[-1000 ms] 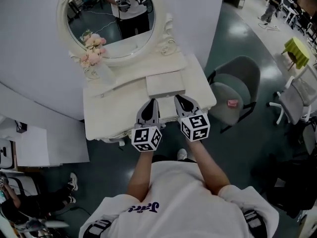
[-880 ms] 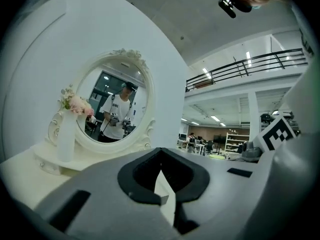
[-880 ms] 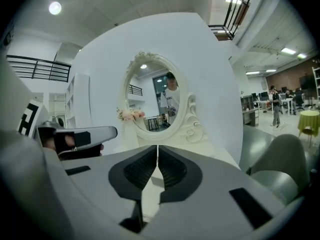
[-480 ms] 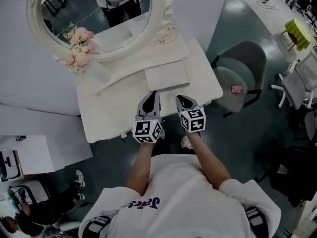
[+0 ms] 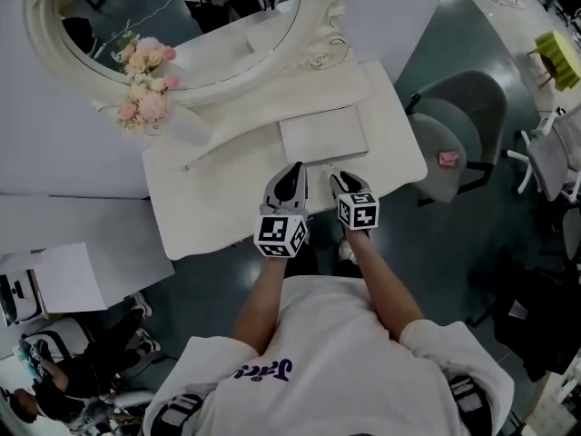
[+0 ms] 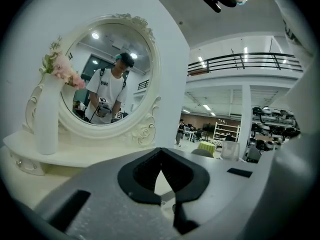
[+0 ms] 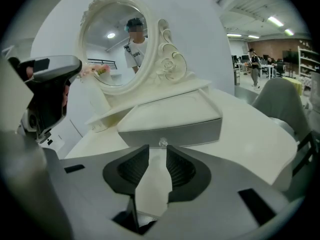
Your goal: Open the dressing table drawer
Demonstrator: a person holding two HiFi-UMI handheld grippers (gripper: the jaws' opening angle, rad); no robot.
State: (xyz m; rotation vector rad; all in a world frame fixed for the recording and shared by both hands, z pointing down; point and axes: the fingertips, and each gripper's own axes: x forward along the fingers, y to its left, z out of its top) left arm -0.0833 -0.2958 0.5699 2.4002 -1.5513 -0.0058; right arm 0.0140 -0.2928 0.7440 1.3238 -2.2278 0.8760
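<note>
At the front edge of the white dressing table point(image 5: 209, 203), seen from the head view, two hand-held grippers lie side by side, both aimed toward 12 o'clock. The left gripper point(image 5: 292, 178) sits at 9 o'clock of the right gripper point(image 5: 346, 182), close beside it.

**Task object.** The drawer point(image 5: 324, 134) is a small box standing on the table top, directly at 12 o'clock of both grippers. In the right gripper view its grey front point(image 7: 175, 130) looks flush with its case, so it reads as closed. A small clear knob point(image 7: 162, 143) sits at the middle of that front.

**Right gripper.** Its jaws are opening and stand well apart. The knob lies just beyond the tips, in line with the gap. The pads point(image 7: 134, 170) press on nothing, and only bare table top shows between them.

**Left gripper.** In the left gripper view the jaw tips of the left gripper point(image 6: 160, 154) meet. Only a narrow slit remains behind the tips, and nothing is held.

**Surroundings.**
- An oval mirror point(image 5: 182, 25) in a carved frame stands at the back of the table, at 11 o'clock of the drawer.
- A white vase point(image 6: 47, 119) with pink flowers point(image 5: 145, 94) stands at 9 o'clock of the drawer.
- A grey chair point(image 5: 458, 107) stands on the floor at 3 o'clock of the table, with a small pink item point(image 5: 448, 157) on its seat.
</note>
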